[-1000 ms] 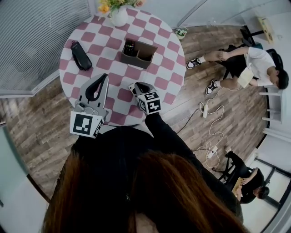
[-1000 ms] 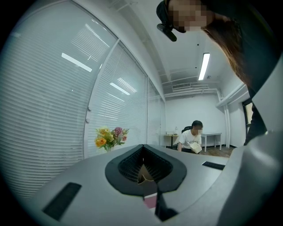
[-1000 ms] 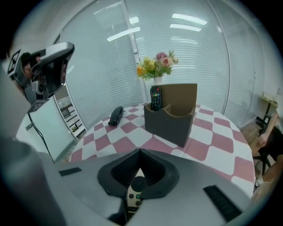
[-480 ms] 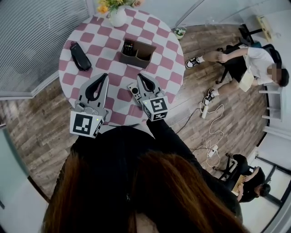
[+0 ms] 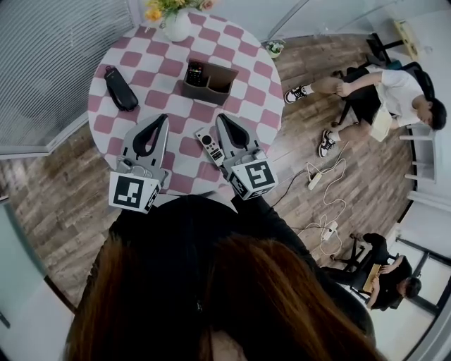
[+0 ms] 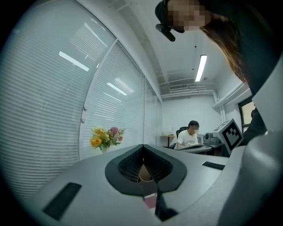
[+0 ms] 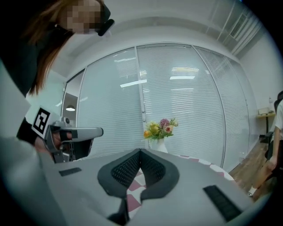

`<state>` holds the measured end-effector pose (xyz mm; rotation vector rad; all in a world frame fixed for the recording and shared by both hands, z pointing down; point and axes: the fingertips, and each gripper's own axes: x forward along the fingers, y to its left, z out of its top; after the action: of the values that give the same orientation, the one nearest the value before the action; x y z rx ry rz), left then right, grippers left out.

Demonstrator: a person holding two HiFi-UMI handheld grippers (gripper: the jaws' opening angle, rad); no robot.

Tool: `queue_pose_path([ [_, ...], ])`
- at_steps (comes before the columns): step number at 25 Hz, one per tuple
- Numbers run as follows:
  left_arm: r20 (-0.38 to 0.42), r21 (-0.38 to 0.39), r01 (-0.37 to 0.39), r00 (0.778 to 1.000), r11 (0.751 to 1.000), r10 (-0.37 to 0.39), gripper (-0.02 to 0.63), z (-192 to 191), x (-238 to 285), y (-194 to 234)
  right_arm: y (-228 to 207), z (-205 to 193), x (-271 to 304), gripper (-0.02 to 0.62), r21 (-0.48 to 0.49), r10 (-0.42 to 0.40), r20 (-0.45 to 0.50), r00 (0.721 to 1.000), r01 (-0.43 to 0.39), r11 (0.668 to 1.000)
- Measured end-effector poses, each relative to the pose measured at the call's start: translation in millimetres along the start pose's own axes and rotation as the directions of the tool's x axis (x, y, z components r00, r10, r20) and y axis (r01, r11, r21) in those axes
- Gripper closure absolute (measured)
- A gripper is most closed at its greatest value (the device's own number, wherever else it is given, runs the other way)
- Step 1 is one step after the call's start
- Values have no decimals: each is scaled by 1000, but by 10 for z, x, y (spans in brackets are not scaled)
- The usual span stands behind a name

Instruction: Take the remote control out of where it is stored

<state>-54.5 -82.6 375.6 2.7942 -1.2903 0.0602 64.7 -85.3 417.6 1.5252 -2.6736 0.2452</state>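
Pointing away over checkered table [image 5: 246,77], left gripper [image 5: 161,118] and right gripper [image 5: 222,118] pressed together, remote control [image 5: 209,145] apparently lying between them

A pink-and-white chequered tabletop [image 5: 162,70] held a brown box [image 5: 224,86], a black remote control [image 5: 195,72], a light grey remote control [image 5: 209,146] with dark buttons, a black pouch [image 5: 121,88] and a white vase [image 5: 176,28] of yellow and orange flowers [image 5: 159,10]. The left gripper [image 5: 163,117] and right gripper [image 5: 220,116] were grey, their jaws lined black, with black-and-white square markers.
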Motion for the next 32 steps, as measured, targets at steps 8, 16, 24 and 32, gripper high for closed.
queue_pose_path([
  [8, -11, 3, 20, 1000, 1000, -20, 597, -42, 28, -28, 92, 273, -116, 580, -32, 14, 26, 1000, -13, 999],
  [16, -29, 33, 29, 999, 999, -28, 597, -63, 74, -48, 69, 359, -94, 580, -31, 4, 42, 999, -2, 1000],
  [24, -20, 29, 38, 999, 999, -38, 597, -45, 97, -78, 80, 333, -53, 580, -19, 12, 28, 1000, -11, 1000],
  [32, -16, 20, 17, 1000, 1000, -16, 597, -54, 95, -14, 94, 301, 44, 580, -4, 17, 14, 1000, -17, 1000],
])
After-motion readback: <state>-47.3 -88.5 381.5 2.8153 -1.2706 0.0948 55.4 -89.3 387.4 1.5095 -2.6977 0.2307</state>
